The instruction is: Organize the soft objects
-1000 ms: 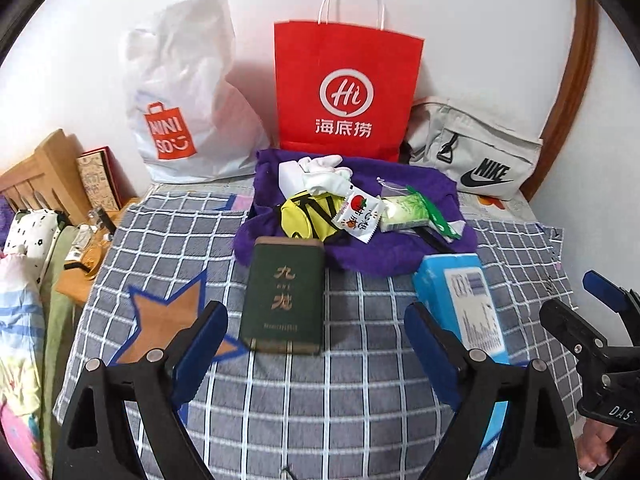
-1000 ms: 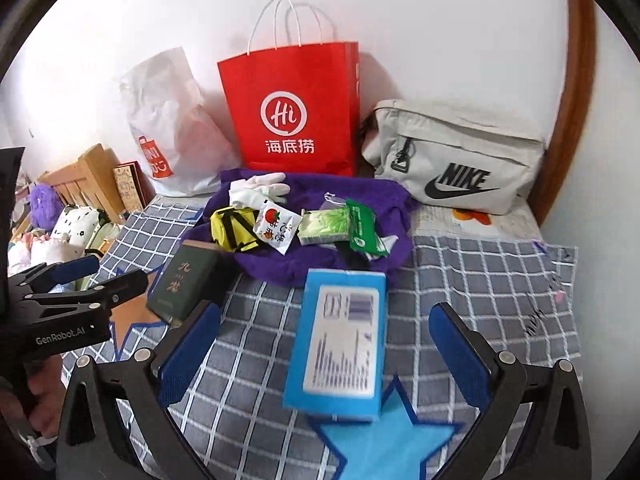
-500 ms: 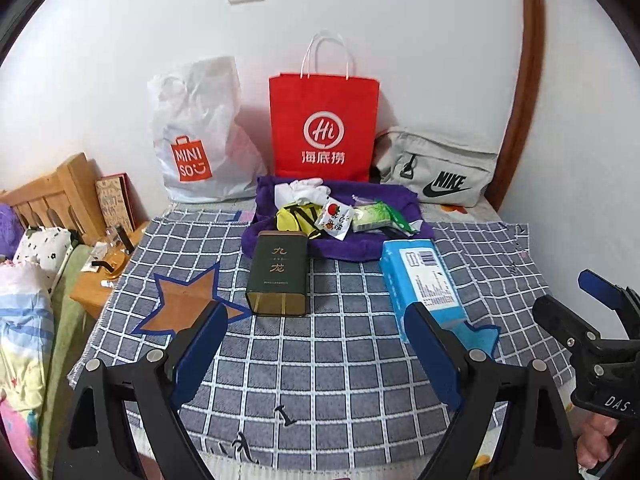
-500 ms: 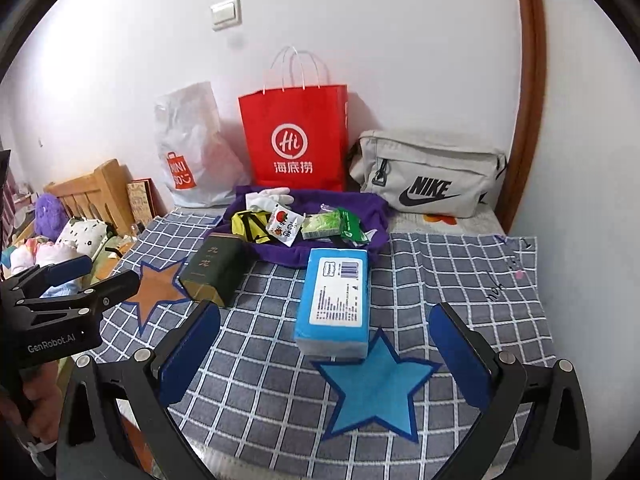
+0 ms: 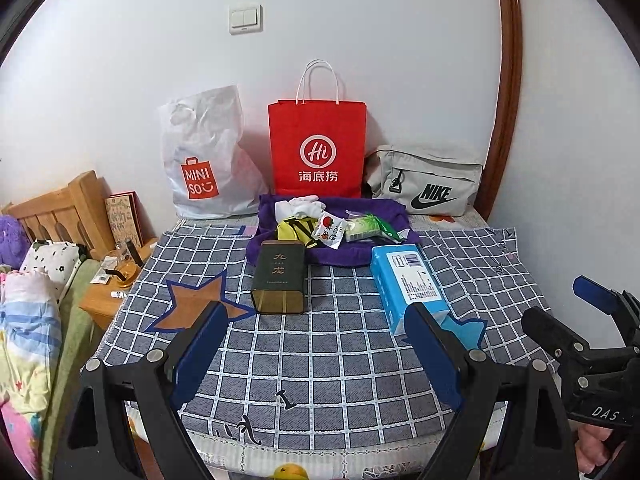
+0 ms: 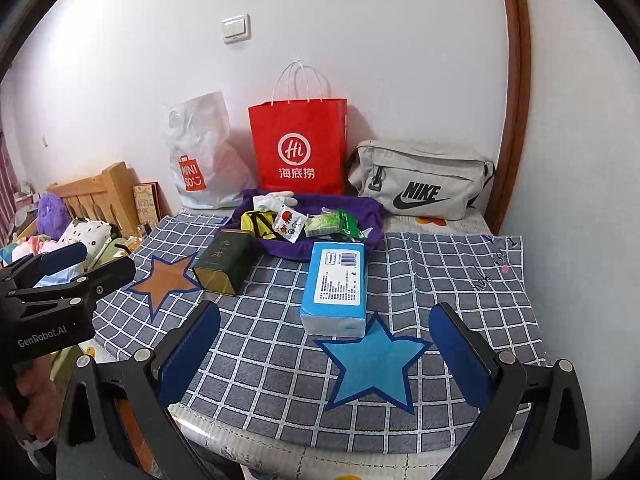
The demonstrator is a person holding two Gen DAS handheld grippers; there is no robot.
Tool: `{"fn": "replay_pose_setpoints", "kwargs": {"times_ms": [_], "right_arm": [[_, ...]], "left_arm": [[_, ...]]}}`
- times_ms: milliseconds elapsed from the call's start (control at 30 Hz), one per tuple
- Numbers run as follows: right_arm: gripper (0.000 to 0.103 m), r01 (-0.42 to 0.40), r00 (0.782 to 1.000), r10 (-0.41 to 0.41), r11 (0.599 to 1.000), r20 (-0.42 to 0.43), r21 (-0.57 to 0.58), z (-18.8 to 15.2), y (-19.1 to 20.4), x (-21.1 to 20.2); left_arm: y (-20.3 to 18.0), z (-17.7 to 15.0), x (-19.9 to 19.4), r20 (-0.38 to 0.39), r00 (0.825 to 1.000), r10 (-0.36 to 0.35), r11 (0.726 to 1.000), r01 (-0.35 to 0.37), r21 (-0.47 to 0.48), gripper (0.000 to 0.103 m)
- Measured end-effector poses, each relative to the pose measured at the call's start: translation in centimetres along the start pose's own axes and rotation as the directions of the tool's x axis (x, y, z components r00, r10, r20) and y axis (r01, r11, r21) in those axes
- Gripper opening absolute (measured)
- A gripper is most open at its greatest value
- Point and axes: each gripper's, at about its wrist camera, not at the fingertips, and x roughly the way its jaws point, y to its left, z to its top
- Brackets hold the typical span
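white wall (image 5: 380, 40), light switch (image 5: 245, 19), wooden headboard (image 5: 60, 212)

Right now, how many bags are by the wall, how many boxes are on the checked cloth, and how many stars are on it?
Bags by the wall: 3 (white plastic bag, red paper bag, grey sling bag)
Boxes on the checked cloth: 2 (dark green box, blue tissue pack)
Stars: 2 (brown star, blue star)
Total: 7

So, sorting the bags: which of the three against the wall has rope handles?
The red paper bag in the middle; the white plastic bag and grey pouch show none.
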Motion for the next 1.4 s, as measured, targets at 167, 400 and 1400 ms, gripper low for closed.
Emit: {"fn": "replay_pose_setpoints", "kwargs": {"times_ms": [167, 400, 1400], "right_arm": [[0.103, -0.001, 1.0, 0.001, 1.0, 0.006, -0.005, -0.2, 0.1, -0.3], [0.103, -0.002, 1.0, 0.002, 1.0, 0.009, -0.011, -0.3, 0.2, -0.6], [0.103, -0.003, 1.0, 0.003, 1.0, 0.019, -0.007, -0.3, 0.3, -1.4]], "left_arm": [[0.0, -0.2, -0.2, 0.002, 1.0, 0.004, 1.0, -0.004, -0.005, 0.09], [-0.1, -0.2, -0.3, 0.002, 1.0, 0.005, 1.0, -0.005, -0.005, 0.09], [0.3, -0.3, -0.7, 0.004, 1.0, 0.006, 1.0, -0.005, -0.009, 0.09]]}}
